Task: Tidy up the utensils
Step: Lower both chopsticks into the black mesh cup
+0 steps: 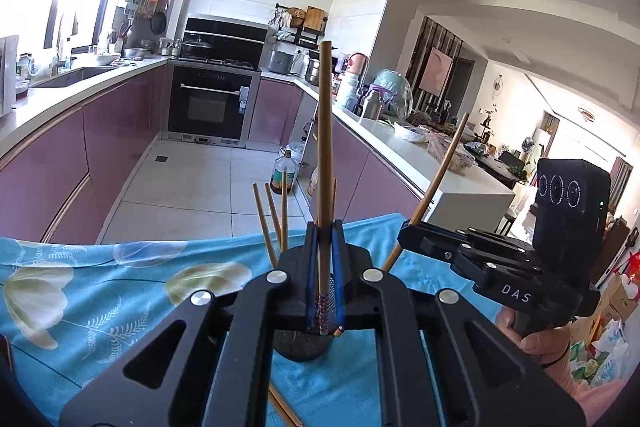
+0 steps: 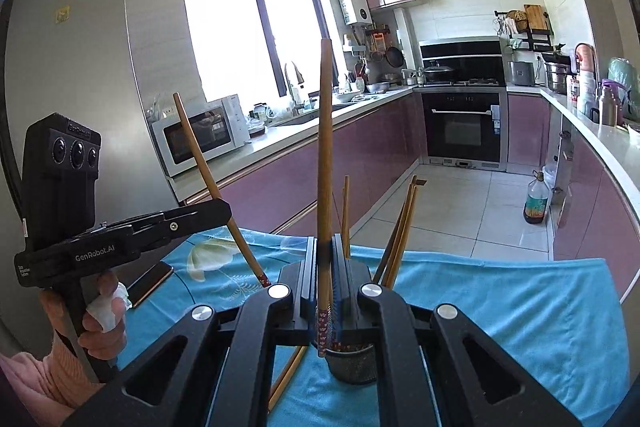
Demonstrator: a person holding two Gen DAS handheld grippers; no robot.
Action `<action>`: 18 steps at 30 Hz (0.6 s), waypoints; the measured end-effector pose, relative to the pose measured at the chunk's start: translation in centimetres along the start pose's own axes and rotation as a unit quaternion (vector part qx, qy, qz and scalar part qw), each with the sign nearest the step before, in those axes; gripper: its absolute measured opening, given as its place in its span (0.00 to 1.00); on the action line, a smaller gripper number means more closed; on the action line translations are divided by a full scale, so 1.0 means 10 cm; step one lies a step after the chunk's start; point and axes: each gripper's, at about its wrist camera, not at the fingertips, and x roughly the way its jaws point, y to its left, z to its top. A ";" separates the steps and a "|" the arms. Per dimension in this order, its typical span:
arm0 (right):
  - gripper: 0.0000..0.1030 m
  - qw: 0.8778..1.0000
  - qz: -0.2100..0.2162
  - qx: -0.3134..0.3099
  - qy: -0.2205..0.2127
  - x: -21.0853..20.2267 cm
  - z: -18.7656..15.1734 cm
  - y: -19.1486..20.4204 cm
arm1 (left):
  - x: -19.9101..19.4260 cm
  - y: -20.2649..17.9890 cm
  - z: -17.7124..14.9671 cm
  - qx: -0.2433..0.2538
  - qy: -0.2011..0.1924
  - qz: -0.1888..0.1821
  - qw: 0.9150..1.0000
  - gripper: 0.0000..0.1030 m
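Left gripper (image 1: 325, 259): jaws narrow, clamped on one upright chopstick (image 1: 325, 155), its patterned tip down by the rim of the dark mesh holder (image 1: 298, 347). Right gripper (image 2: 328, 267): same posture, pinching a second upright chopstick (image 2: 325, 163) directly above the holder (image 2: 352, 363).

Holder stands on a blue floral cloth (image 1: 100, 287); several chopsticks (image 1: 272, 223) already lean inside it.

Left view only: the right gripper's body seen side-on, its chopstick slanting across, plus the far counter and living area. Loose chopstick (image 1: 284, 407) lies on the cloth below the holder.

Right view only: a phone (image 2: 150, 283) flat on the cloth, the microwave (image 2: 200, 133), the person's hand (image 2: 102, 323) on the left gripper's handle with a tissue tucked in.
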 end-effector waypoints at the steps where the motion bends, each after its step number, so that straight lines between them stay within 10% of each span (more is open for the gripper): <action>1: 0.06 1.000 -0.004 -0.002 -0.002 0.01 0.02 -0.01 | 0.02 0.00 0.02 0.000 0.001 0.001 1.000 0.07; 18: 0.06 0.998 -0.020 -0.002 0.051 0.40 -0.06 -0.09 | 0.49 -0.02 -0.14 0.018 0.063 0.018 0.998 0.07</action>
